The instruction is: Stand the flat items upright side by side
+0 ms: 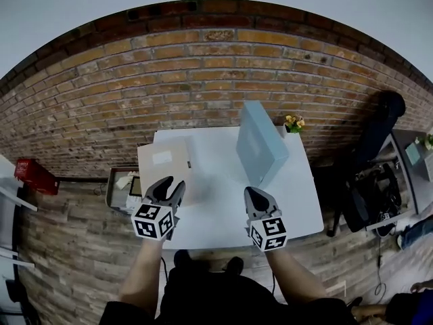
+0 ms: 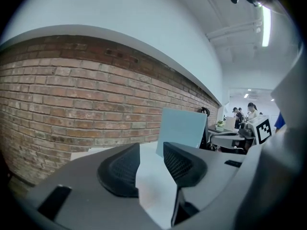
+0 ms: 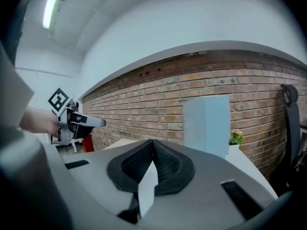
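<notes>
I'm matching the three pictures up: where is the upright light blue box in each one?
Head view: light blue box right of centre, on the white table.
Left gripper view: the box, just right of centre.
Right gripper view: the box, right of centre.
Shared landmark: the brick wall behind it.

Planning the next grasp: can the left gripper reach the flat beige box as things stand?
Probably yes. The beige box lies flat just ahead of the left gripper, whose jaws stand apart and empty. Nothing blocks the way; the upright blue box stands off to the right.
</notes>
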The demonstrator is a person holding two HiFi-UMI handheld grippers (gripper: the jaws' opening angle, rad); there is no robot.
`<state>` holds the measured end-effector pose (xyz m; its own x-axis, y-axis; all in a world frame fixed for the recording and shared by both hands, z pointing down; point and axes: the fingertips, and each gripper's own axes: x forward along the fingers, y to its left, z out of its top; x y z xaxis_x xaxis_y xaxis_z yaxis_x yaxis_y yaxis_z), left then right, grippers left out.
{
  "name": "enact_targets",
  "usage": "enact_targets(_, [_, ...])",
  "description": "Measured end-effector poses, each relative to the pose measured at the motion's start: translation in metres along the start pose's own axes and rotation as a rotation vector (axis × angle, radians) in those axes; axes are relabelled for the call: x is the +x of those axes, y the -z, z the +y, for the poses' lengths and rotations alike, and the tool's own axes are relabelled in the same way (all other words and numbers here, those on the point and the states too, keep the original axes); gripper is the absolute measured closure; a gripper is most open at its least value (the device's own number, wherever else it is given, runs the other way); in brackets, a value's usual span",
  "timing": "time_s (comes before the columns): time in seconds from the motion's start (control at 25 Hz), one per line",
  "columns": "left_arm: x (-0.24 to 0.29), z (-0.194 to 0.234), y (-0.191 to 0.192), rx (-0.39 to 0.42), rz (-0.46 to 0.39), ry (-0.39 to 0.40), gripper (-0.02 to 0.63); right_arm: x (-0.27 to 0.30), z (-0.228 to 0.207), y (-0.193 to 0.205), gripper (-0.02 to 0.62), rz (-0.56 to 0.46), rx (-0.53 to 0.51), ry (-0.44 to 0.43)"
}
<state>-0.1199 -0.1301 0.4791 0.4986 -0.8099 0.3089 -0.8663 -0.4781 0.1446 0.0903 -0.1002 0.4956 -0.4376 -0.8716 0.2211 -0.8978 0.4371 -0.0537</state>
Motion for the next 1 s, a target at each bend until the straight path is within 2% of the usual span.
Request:
enact_targets(0.12, [-0.021,0.041,0.003,-0.006,-0.004,-0.032,0.449,0.029,0.039,-0.005,0.580,0.013,0.001,-0.046])
enact_targets(0.24, [-0.043,0.085,0.008,-0.020,0.005,-0.049,0.455,0.061,0.076,-0.010,0.580,0.037,0.014,-0.057])
enact_targets(0.52, [-0.082,0.162,0.026,0.024,0.064,-0.022,0.457,0.124,0.145,0.001,0.578,0.131,0.072,-0.065])
enact_targets(0.6, [-0.087,0.175,0.032,0.022,0.080,-0.008,0.453,0.135,0.160,0.007,0.538,0.161,0.077,-0.081])
enact_targets(0.76, [-0.092,0.192,0.047,-0.004,0.112,0.002,0.399,0.149,0.172,0.016,0.489,0.210,0.093,-0.079])
enact_targets(0.88, [-0.081,0.204,0.057,-0.033,0.139,0.002,0.378,0.166,0.168,0.023,0.444,0.239,0.100,-0.080])
enact_targets(1.0, [-0.064,0.212,0.070,-0.073,0.179,0.012,0.329,0.184,0.158,0.037,0.371,0.287,0.127,-0.095])
